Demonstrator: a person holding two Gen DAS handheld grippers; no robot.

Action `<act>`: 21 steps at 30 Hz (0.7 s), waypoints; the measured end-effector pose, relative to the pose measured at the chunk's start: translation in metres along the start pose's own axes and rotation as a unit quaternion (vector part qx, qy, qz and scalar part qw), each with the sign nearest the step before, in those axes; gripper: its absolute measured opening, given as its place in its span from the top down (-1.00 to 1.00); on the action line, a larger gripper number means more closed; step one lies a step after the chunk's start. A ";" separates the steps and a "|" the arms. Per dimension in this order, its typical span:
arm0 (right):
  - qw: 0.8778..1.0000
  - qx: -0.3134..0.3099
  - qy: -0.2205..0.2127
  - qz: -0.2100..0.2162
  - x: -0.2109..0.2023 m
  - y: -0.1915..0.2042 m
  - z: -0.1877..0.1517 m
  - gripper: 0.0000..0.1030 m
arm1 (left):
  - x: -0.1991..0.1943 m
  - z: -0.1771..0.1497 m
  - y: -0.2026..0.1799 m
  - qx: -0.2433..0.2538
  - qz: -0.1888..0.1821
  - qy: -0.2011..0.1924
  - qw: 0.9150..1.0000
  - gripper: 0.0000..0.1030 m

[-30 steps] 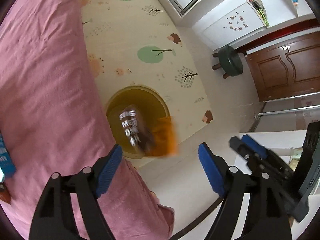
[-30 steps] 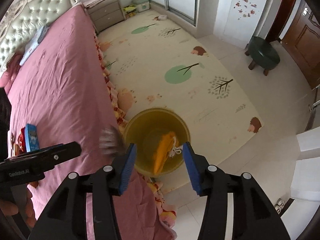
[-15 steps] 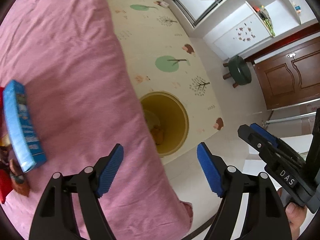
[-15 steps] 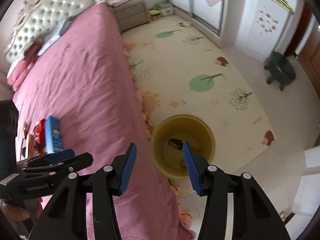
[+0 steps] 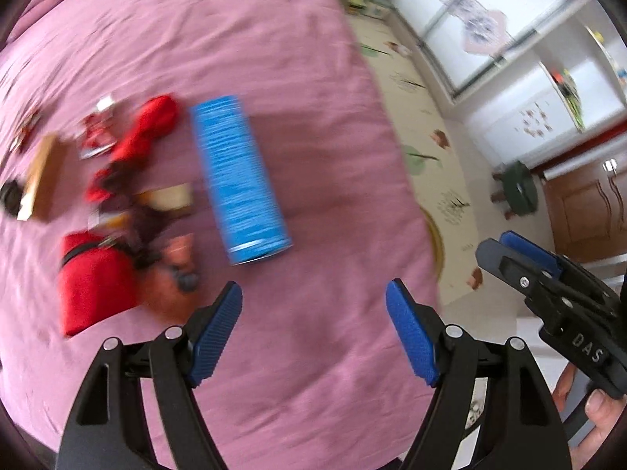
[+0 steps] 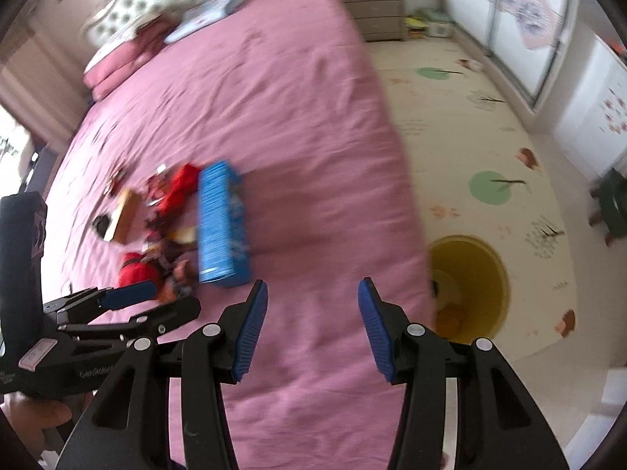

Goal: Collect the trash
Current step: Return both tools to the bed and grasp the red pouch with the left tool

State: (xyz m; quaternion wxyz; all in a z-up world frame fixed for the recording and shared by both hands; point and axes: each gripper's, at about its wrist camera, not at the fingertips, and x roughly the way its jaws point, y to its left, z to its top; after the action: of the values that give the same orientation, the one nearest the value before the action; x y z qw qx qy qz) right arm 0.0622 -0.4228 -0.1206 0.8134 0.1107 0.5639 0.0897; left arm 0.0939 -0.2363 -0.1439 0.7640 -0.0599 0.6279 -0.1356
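A pile of trash lies on the pink bed [image 5: 298, 78]: a long blue box [image 5: 239, 180], red wrappers [image 5: 94, 278], a brown carton [image 5: 41, 178] and dark scraps. The blue box [image 6: 221, 223] and red wrappers [image 6: 174, 188] also show in the right wrist view. A yellow bin [image 6: 470, 290] stands on the floor beside the bed, with orange trash inside. My left gripper [image 5: 313, 329] is open and empty above the bed, near the blue box. My right gripper [image 6: 313, 321] is open and empty above the bed edge. The views are blurred.
A play mat [image 6: 470, 125] with tree prints covers the floor by the bed. A dark green stool [image 6: 613, 203] stands at the right. A nightstand [image 6: 376, 4] and sliding glass doors [image 6: 509, 19] are at the back. Pillows [image 6: 125, 58] lie at the headboard.
Both grippers have swung left from above the yellow bin to over the bed. The dropped wrappers are in the bin. The trash pile and blue box are now in front of them.
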 end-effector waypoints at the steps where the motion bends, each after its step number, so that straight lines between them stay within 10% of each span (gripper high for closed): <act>1: 1.000 -0.008 0.003 0.006 0.004 0.012 -0.001 0.08 | -0.003 -0.003 0.014 -0.010 0.005 -0.002 1.000 -0.46; 21: 0.992 -0.092 0.077 0.043 0.095 0.149 -0.010 0.04 | -0.002 -0.025 0.190 -0.159 0.044 0.015 0.986 -0.51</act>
State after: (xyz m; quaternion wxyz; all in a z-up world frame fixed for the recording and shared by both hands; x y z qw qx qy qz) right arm 0.0828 -0.2532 -0.1673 0.7697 0.0523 0.6089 0.1849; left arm 0.0944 -0.0525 -0.1969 0.7406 -0.1512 0.6547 -0.0015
